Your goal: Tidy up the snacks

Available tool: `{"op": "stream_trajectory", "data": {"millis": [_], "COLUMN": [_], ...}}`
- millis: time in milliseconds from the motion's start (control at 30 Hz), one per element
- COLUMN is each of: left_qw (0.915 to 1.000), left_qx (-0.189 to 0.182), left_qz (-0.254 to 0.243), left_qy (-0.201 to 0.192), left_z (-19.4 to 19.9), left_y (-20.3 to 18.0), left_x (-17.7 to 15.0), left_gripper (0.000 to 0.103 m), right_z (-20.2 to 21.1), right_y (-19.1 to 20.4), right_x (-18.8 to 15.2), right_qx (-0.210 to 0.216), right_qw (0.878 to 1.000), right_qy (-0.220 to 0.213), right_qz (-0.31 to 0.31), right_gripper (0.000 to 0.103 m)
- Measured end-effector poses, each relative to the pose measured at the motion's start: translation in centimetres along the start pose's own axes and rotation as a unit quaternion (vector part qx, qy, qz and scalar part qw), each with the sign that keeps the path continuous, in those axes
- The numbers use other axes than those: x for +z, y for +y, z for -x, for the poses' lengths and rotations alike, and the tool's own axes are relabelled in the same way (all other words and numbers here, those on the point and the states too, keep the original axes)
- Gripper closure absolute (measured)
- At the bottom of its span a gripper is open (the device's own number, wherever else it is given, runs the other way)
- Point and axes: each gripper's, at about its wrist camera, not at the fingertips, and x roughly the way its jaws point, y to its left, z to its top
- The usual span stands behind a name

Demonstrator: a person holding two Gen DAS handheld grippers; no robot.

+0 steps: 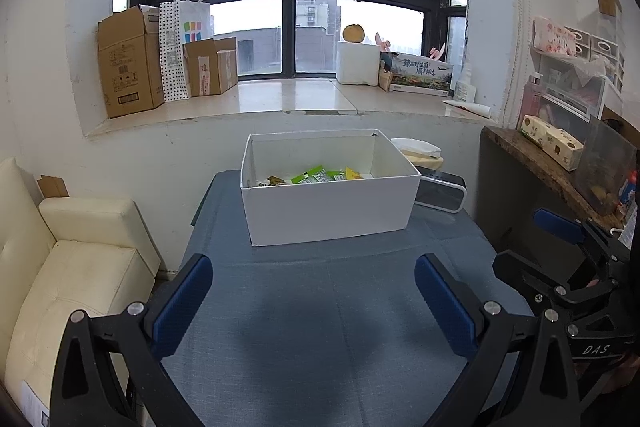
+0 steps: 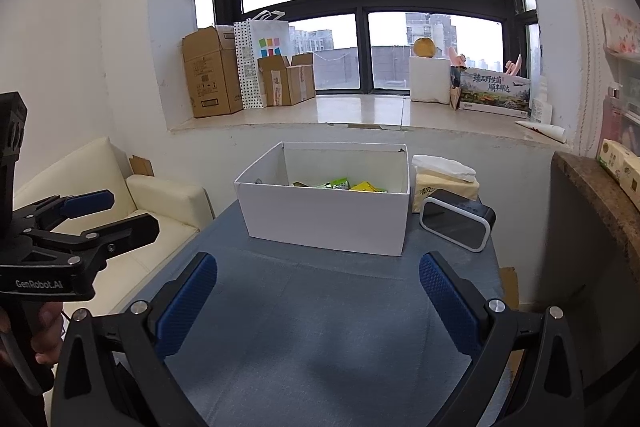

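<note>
- Between the blue pads of the left gripper (image 1: 314,301) lies only bare cloth: its jaws stand wide apart and hold nothing, hovering low over the near end of the table (image 1: 320,347).
- Over the same cloth the right gripper (image 2: 318,303) is likewise spread wide and empty; each tool also shows at the edge of the other's view, both held back from the box.
- Farther out, at the middle of the table, stands one white box (image 1: 328,211), open-topped, with straight cardboard walls. It is probably light and fairly stiff, but the thin walls would likely bow under a hard pinch; taking it by the rim of a short side, or with one gripper on each end, looks safest.
- Inside, on the box floor, lie the snack packets (image 1: 320,175): green, yellow and brownish wrappers. About four or five show above the front wall; an exact count is not possible, since that wall hides the rest.
- These packets are judged to be light, crinkly and slick, with crushable contents. A flat sealed edge or corner is the place to pinch, gently.
- Just beside the box on its right sit one black-and-white speaker (image 2: 458,221) and one tissue pack (image 2: 444,175) behind it.
- No loose snacks are seen on the cloth.
</note>
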Motion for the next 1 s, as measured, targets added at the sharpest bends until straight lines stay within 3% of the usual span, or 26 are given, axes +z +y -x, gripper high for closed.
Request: {"op": "stream_trajectory", "data": {"millis": [1000], "left_qw": [0.9998], "left_qx": [-0.015], "left_qz": [0.005], "left_qy": [0.008], "left_z": [-0.32], "left_y": [0.48], "left_x": [-0.85], "left_gripper": [0.000], "right_z": [-0.28], "right_y": [-0.38], "right_x": [0.06], "right_qx": [0.003], "right_qw": [1.000], "right_qy": [0.006], "right_qz": [-0.012], "right_gripper": [0.000]}}
